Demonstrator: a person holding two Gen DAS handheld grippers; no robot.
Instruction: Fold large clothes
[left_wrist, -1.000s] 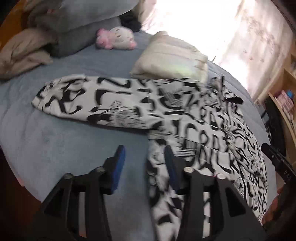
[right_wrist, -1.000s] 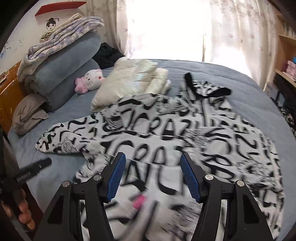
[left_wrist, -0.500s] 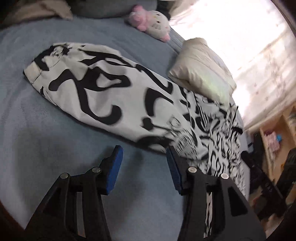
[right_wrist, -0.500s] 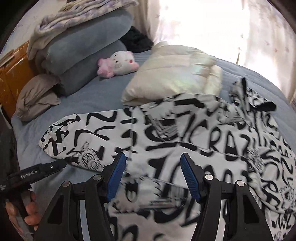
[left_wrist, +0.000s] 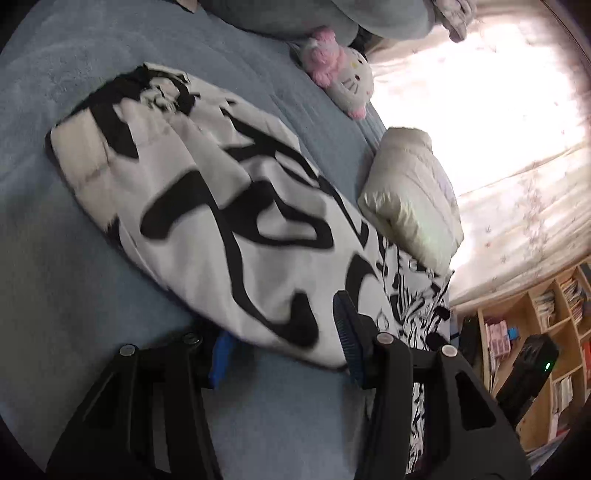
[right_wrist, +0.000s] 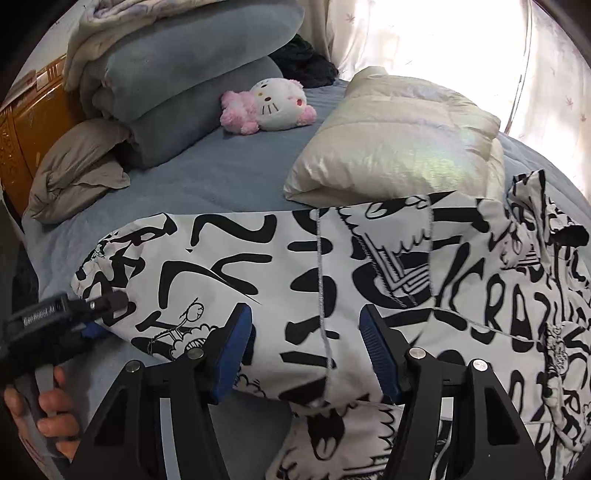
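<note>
Black-and-white printed jacket, spread flat on the blue bedspread; one sleeve runs out toward the left of the right wrist frame, the body fills the right side. Left gripper: jaws apart, straddling the lower edge of the sleeve, one blue pad partly hidden under the fabric, the other against its rim; whether the pads press the cloth cannot be told. Right gripper: jaws apart, set over the sleeve where it meets the body, cloth between the blue pads but no squeeze visible. A hand at lower left of the right wrist frame holds the left tool's handle. Cream puffer jacket, folded, touches the upper edge of the printed garment. Pink-and-white plush cat lies above centre, beside stacked grey bedding. Bookshelf at lower right of the left wrist frame.
</note>
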